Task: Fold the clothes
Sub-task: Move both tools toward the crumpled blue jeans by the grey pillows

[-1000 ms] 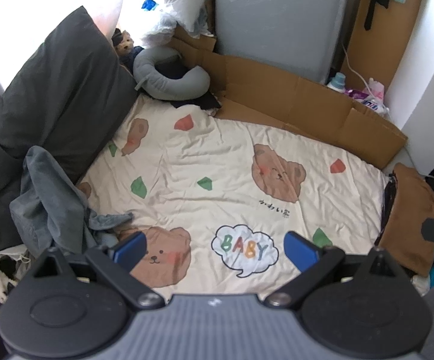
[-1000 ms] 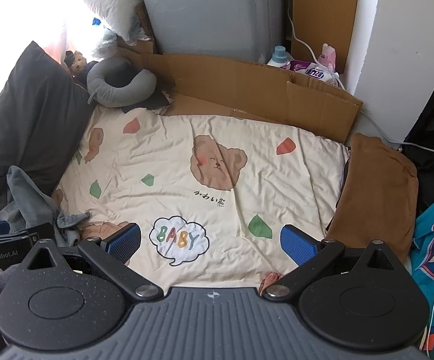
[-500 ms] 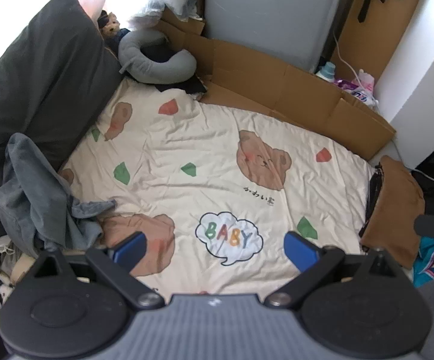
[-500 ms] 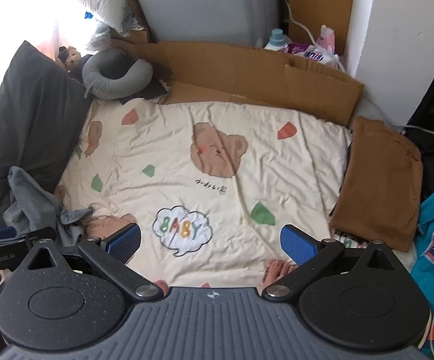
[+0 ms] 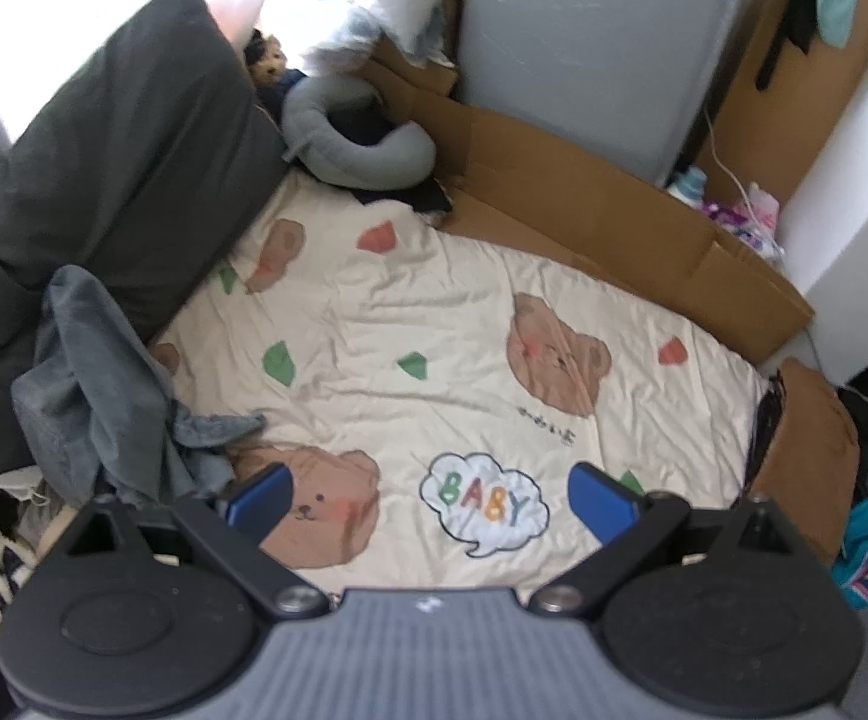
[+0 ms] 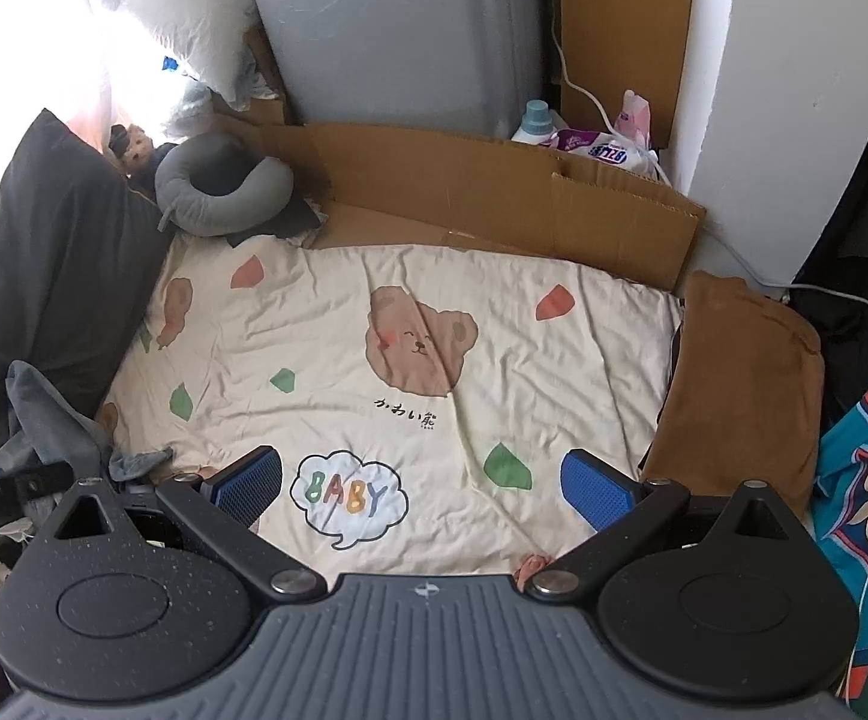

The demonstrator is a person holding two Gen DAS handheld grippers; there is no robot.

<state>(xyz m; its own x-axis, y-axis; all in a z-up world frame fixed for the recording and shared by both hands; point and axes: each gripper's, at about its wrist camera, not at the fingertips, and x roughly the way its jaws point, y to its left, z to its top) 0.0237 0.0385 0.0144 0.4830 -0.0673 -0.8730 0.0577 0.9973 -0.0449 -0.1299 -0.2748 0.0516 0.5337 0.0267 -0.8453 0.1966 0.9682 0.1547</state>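
Observation:
A crumpled grey garment (image 5: pixel 98 396) lies heaped at the left edge of the cream bear-print bedsheet (image 5: pixel 434 324), also visible in the right wrist view as the grey garment (image 6: pixel 50 420). A folded brown garment (image 6: pixel 745 384) rests at the sheet's right edge, seen too as the brown garment (image 5: pixel 805 450). My left gripper (image 5: pixel 431 501) hovers open above the sheet's near edge, holding nothing. My right gripper (image 6: pixel 422 489) is open and empty over the "BABY" print. The left gripper's body (image 6: pixel 8 486) shows at the far left of the right wrist view.
A dark grey pillow (image 5: pixel 116 168) and a grey neck pillow (image 5: pixel 356 150) lie at the back left. Cardboard sheets (image 6: pixel 493 192) line the far side against a grey cabinet (image 6: pixel 398 30). A teal patterned cloth (image 6: pixel 865 468) lies right.
Both wrist views shift a little over the last second, pulling back and then returning over the sheet. Both grippers stay open and empty. The clothes have not moved.

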